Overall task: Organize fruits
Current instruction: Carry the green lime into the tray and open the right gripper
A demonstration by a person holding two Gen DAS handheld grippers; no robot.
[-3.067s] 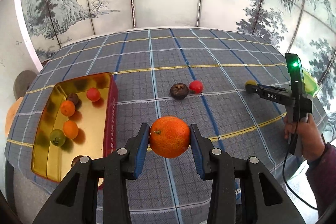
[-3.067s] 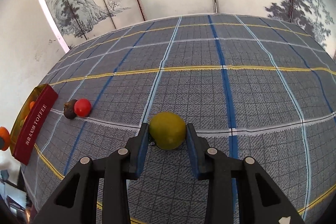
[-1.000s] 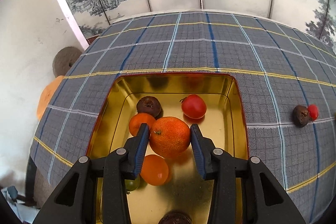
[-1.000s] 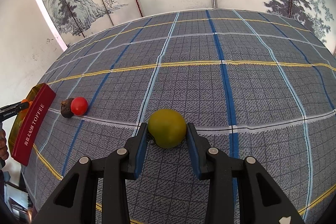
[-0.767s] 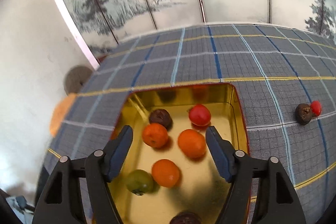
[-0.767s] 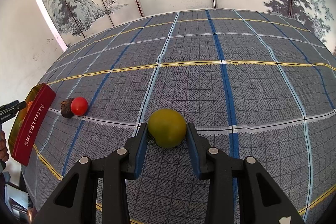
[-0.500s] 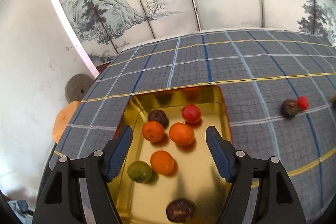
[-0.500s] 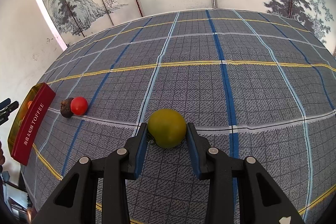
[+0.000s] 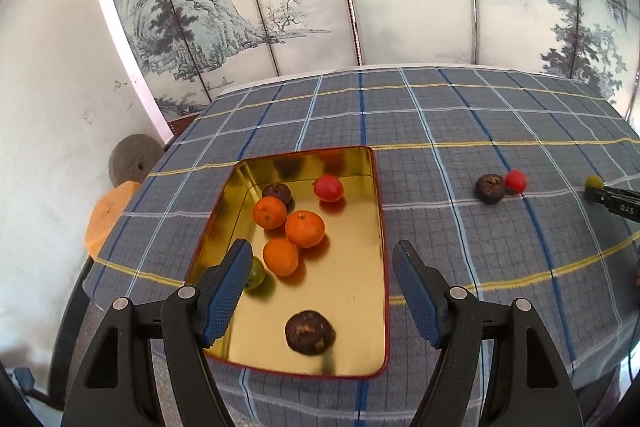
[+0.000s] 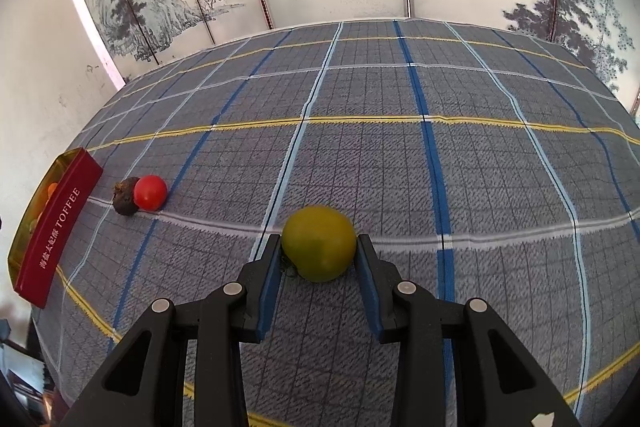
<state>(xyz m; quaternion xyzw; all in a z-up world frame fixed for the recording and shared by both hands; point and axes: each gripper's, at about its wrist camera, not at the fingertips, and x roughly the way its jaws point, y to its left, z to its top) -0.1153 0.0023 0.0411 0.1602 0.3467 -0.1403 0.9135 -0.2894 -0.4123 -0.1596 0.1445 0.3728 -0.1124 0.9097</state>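
Note:
A gold tin with red sides holds several fruits: three oranges, among them the largest one, a red fruit, a green fruit and two dark brown fruits. My left gripper is open and empty above the tin. My right gripper is shut on a yellow-green fruit resting on the cloth. It also shows in the left wrist view. A dark brown fruit and a small red fruit lie touching on the cloth between tin and right gripper.
The table carries a grey-blue plaid cloth. The tin's red side reads TOFFEE at the far left of the right wrist view. A painted folding screen stands behind the table. A grey disc and an orange object lie left of the table.
My left gripper carried the large orange over the tin, opened and left it there, then rose and drew back. My right gripper stayed shut on the yellow-green fruit.

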